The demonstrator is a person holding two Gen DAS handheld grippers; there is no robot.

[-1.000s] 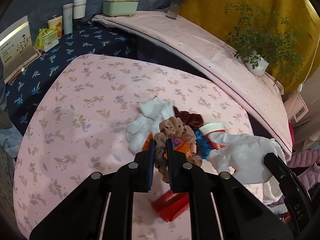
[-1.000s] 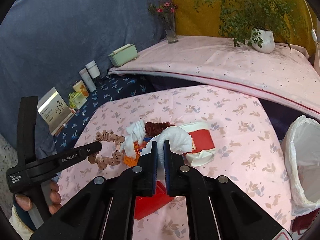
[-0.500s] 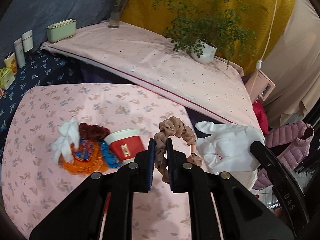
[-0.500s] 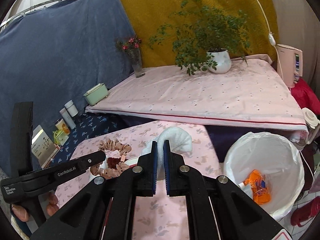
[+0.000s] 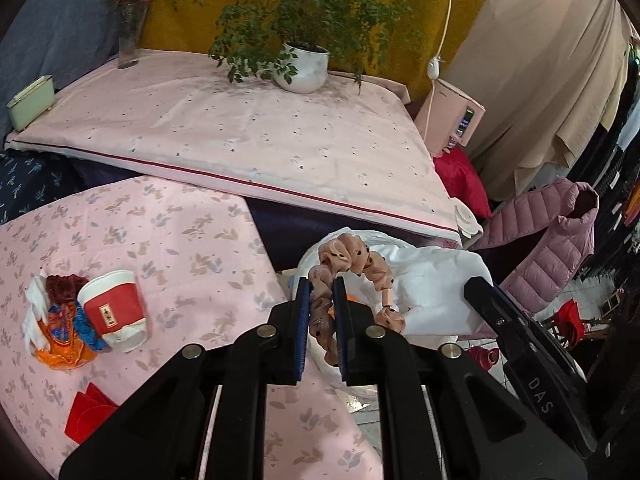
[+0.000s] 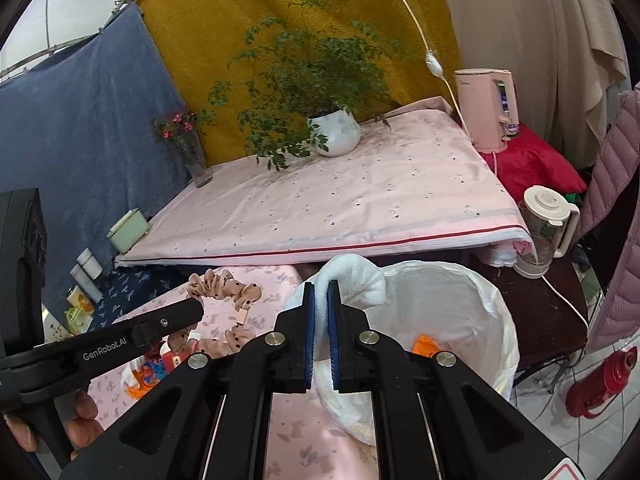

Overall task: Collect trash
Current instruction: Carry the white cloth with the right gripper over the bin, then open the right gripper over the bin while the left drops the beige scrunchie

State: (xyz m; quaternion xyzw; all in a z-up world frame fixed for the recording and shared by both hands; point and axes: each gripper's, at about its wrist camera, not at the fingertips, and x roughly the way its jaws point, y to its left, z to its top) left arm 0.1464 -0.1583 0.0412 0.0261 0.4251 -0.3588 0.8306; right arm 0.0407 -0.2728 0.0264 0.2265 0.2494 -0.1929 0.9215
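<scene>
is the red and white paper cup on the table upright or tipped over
Tipped over. The paper cup lies on its side on the pink tablecloth, open mouth toward the camera, beside the wrapper pile.

Lower centre: my left gripper (image 5: 321, 312), jaws clamped on a peach polka-dot fabric scrunchie (image 5: 352, 276). Right of it: white crumpled cloth (image 5: 436, 280). Left edge, on pink floral tablecloth (image 5: 168, 240): tipped red-and-white paper cup (image 5: 114, 310), orange-blue wrapper (image 5: 66, 338), folded red card (image 5: 90, 412). Top: potted green plant (image 5: 300, 56).
</scene>
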